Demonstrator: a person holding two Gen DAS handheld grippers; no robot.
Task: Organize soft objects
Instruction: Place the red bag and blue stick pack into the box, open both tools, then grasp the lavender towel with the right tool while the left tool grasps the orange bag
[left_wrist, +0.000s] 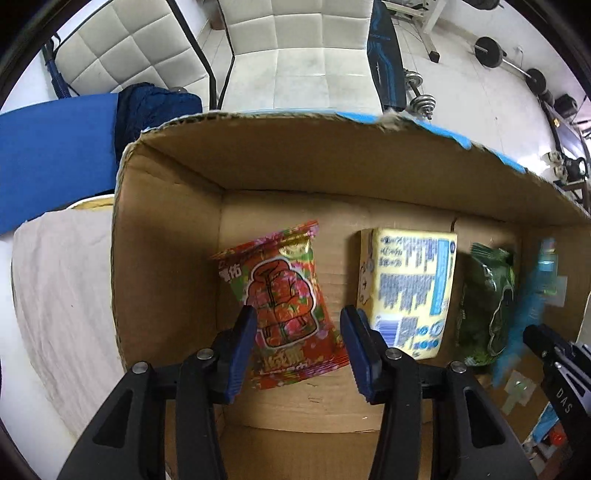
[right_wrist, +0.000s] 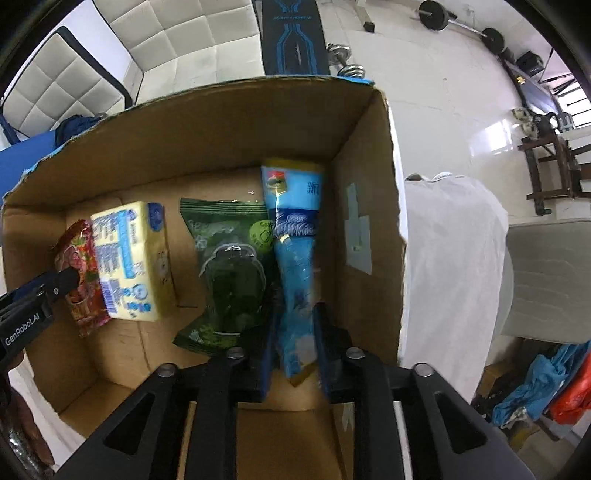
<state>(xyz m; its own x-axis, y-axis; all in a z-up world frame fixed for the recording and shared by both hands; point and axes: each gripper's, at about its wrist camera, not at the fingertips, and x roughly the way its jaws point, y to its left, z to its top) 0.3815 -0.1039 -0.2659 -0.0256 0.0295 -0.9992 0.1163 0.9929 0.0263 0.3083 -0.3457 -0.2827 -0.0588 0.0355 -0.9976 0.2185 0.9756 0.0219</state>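
Note:
An open cardboard box holds four soft packs in a row. A red floral packet lies at the left, then a yellow tissue pack, a green packet and a blue packet by the right wall. My left gripper is open, its fingers on either side of the red packet. My right gripper is shut on the blue packet's near end.
The box sits on a surface covered with white cloth. White quilted chairs, a blue mat and dark blue fabric lie behind it. Dumbbells and a weight bench stand on the floor beyond.

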